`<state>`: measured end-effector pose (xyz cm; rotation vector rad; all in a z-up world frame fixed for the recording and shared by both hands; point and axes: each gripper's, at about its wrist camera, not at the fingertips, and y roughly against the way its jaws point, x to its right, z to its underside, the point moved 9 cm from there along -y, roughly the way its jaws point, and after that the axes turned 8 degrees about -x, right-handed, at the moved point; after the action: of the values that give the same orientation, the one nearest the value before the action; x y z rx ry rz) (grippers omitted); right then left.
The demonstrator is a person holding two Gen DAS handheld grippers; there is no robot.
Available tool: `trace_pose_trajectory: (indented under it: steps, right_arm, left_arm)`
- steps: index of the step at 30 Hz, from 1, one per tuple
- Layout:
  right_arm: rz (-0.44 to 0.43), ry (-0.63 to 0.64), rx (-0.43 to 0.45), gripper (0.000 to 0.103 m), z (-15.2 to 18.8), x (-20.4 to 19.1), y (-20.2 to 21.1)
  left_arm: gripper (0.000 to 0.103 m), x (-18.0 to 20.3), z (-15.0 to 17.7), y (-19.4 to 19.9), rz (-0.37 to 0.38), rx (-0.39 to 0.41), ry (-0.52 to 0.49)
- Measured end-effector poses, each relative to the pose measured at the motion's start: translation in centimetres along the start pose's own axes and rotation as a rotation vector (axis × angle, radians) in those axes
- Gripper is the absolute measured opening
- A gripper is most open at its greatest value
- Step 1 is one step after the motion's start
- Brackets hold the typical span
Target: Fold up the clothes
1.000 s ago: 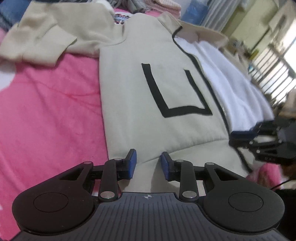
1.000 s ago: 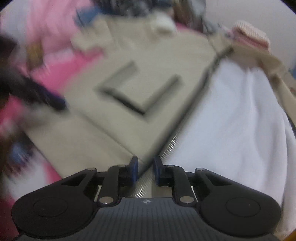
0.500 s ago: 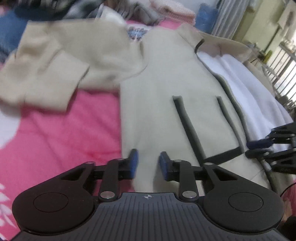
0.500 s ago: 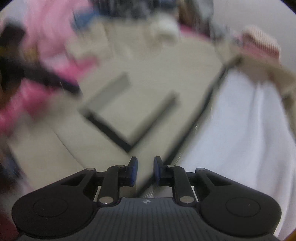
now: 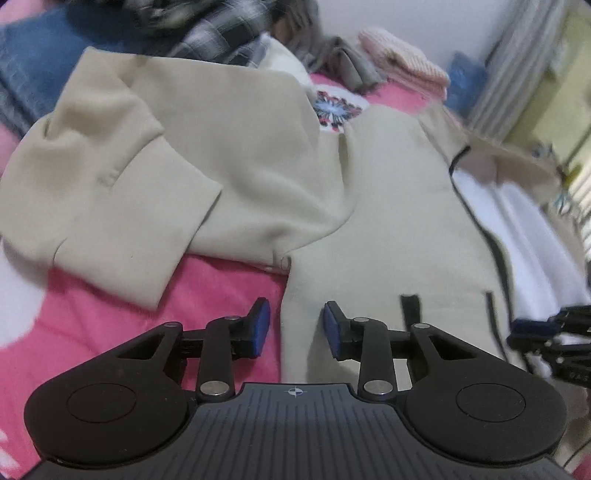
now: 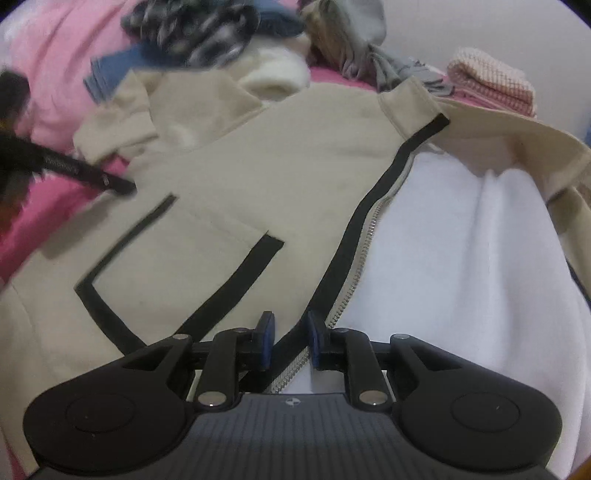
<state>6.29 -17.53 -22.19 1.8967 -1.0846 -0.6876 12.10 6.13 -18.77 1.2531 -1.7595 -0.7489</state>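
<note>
The left gripper [image 5: 295,325] is tilted steeply down over the side edge of the beige zip-up fleece jacket [image 5: 388,221], which is spread open on the pink printed bedspread [image 5: 221,291]. Its jaws are opening; the jacket's edge is seen between the blue pads [image 5: 258,326], but whether they press it cannot be told. The right gripper [image 6: 288,339] is likewise angled down at the jacket's front opening. Its jaws are held narrowly apart around the black zipper band [image 6: 365,218]; a pinch cannot be confirmed. One folded-back sleeve [image 5: 110,206] is seen beside the left gripper. One black-outlined patch pocket [image 6: 177,266] lies left of the zipper, and white lining [image 6: 461,277] to its right. A heap of mixed clothes [image 6: 207,33] and one folded pink knit [image 6: 491,85] are piled beyond the collar.
</note>
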Motion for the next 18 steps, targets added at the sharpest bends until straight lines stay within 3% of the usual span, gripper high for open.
trace_pose_trajectory:
  steps: [2, 5, 8, 10, 14, 18]
  right_arm:
    - [-0.008, -0.03, -0.026, 0.019, -1.6, 0.5, 0.7]
    - [-0.031, -0.042, 0.031, 0.02, -6.4, 1.2, 1.5]
    - [-0.082, -0.038, 0.131, 0.02, -13.2, 0.5, 1.4]
    - [-0.077, -0.006, 0.195, 0.02, -17.7, -0.4, -0.1]
    - [0.008, 0.081, 0.258, 0.019, -23.2, -0.7, -5.6]
    - [0.189, 0.045, 0.128, 0.018, -22.6, 5.4, -13.2]
  left_arm:
    - [0.032, 0.3, -0.6, 0.7, 0.02, 0.009, 0.007]
    - [0.032, 1.2, -2.8, 0.8, 0.035, 0.063, -0.019]
    - [0.032, 0.6, -4.8, -0.6, -0.035, 0.12, -0.023]
    - [0.032, -0.2, -5.4, -2.1, -0.132, 0.119, 0.002]
    - [0.032, -1.7, -4.6, -2.3, -0.141, 0.133, 0.062]
    - [0.031, -2.0, -4.0, -1.9, -0.125, 0.161, 0.071]
